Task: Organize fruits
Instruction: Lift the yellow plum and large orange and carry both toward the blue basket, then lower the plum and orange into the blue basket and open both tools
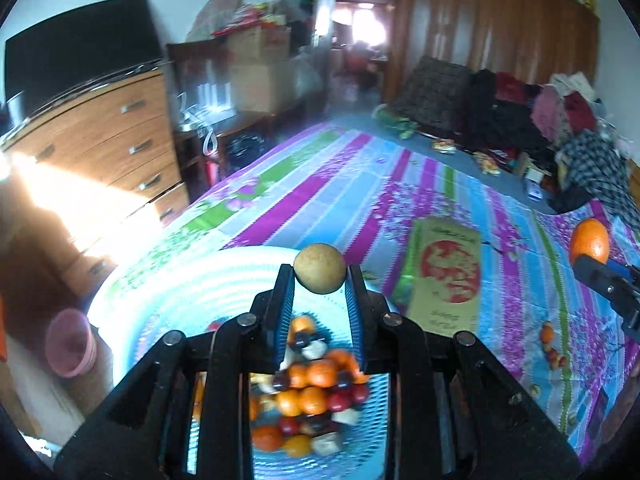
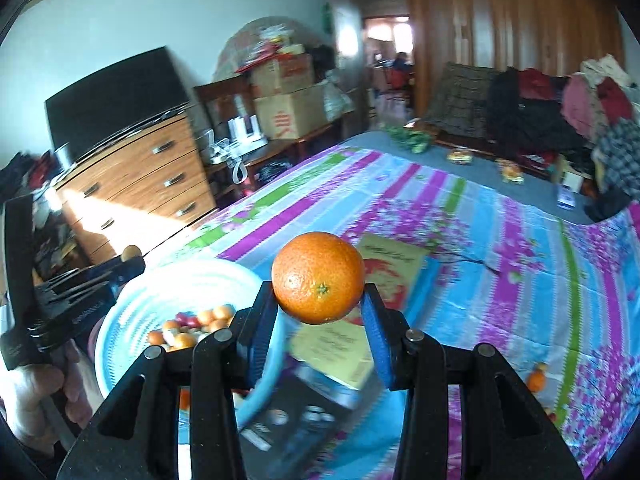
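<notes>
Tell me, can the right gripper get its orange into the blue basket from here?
Probably yes. The right gripper is shut on the orange, and the blue basket sits open just to its left. The left gripper hovers at the basket's far edge, so approach from the near side.

We look forward from each wrist along its own fingers. Our left view sits close above the blue basket (image 1: 168, 280), facing across the striped bedspread (image 1: 360, 184) toward the dresser (image 1: 104, 136) and doorway. Our right view looks from further right, basket (image 2: 132, 312) at lower left. Both views share the bedspread (image 2: 500, 240), dresser (image 2: 136, 168) and yellow book (image 1: 444, 272).
</notes>
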Demonstrator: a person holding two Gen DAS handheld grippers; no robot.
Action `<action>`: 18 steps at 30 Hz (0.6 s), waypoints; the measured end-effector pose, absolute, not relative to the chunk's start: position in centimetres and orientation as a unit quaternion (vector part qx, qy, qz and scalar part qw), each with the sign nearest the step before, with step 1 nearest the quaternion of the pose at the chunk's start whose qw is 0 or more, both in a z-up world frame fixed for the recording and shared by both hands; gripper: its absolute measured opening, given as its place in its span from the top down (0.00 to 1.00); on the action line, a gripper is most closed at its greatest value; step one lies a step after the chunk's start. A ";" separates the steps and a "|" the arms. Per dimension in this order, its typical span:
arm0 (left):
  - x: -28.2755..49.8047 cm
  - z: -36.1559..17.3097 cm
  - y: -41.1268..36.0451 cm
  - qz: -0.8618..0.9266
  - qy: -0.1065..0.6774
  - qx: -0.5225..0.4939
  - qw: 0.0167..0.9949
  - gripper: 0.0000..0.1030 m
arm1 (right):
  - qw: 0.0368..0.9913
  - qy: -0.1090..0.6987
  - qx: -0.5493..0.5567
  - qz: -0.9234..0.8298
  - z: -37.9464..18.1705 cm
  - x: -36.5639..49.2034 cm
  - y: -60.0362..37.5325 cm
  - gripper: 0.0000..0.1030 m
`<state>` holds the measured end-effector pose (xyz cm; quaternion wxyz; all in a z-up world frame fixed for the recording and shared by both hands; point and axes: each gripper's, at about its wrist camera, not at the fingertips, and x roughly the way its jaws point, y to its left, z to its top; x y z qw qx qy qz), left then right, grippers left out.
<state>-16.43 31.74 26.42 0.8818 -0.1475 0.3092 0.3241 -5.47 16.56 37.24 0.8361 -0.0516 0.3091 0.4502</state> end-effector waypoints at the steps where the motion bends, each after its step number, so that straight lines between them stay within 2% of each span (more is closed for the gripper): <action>1: -16.8 26.2 32.1 0.328 0.311 -0.150 0.880 0.75 | 0.832 0.312 -0.056 0.456 37.2 -5.9 17.4 0.55; 18: -19.5 23.1 36.3 0.329 0.356 -0.181 0.856 0.75 | 0.759 0.394 -0.108 0.507 33.1 -9.1 26.6 0.55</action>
